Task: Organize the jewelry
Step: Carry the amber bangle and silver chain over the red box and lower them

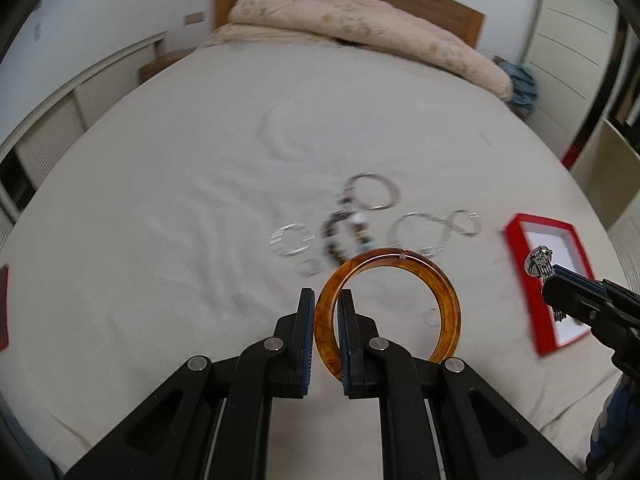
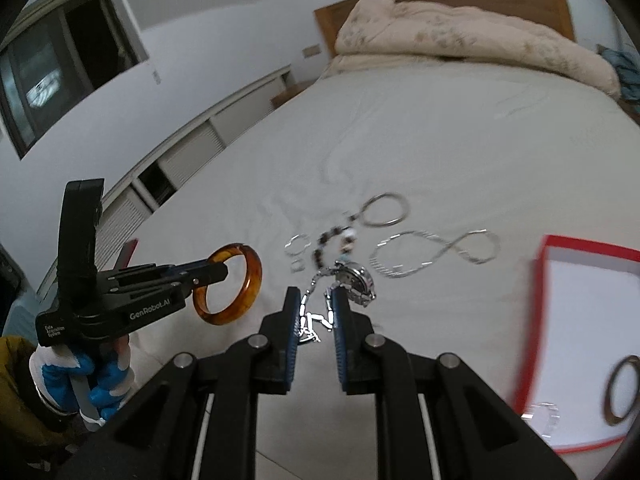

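Two grasps: the left hand-held gripper (image 1: 326,304) clamps the amber bangle (image 1: 387,308) (rim between pads), the right hand-held gripper (image 2: 314,300) pinches the watch (image 2: 356,278).

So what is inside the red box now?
In the red box on its white lining lie a dark ring-shaped bangle and a small clear piece, too blurred to name. The right view's edge cuts off the box's far side, and in the left view the right gripper covers part.
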The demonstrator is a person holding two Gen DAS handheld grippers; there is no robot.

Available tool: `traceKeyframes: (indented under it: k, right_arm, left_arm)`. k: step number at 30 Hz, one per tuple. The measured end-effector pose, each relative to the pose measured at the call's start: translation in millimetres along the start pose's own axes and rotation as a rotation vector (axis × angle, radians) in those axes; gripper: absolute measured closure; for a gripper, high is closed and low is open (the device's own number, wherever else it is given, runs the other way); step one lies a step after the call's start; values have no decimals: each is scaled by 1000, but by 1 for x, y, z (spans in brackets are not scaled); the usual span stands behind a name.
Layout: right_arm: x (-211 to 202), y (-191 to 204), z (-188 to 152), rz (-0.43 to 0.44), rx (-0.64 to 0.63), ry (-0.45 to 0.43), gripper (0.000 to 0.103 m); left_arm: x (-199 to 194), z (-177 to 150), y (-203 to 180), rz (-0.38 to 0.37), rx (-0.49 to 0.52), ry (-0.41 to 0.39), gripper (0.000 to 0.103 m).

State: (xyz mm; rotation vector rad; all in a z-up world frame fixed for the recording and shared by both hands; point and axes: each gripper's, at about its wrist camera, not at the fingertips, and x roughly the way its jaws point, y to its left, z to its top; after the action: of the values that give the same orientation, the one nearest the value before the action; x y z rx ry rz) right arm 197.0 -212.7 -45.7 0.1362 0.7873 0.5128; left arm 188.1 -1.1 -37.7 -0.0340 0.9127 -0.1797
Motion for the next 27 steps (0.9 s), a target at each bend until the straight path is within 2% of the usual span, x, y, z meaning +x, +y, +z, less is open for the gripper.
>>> traceKeyframes:
  k: [7, 14, 21, 27]
  right_arm:
    - [-61, -74, -5, -132, 43, -42, 89]
    - [-86, -164, -21, -271, 73, 17, 89]
    - [-68, -236, -21, -336, 69, 94, 89]
    - [-39, -264, -18, -346, 26, 171, 88]
  left_arm:
    - [18, 21, -97, -122, 108, -4, 92]
    - [66, 36, -208, -211, 231, 31, 92]
    - [115, 44, -272, -198, 334, 72, 92]
    - [151, 40, -291, -145, 405, 118, 92]
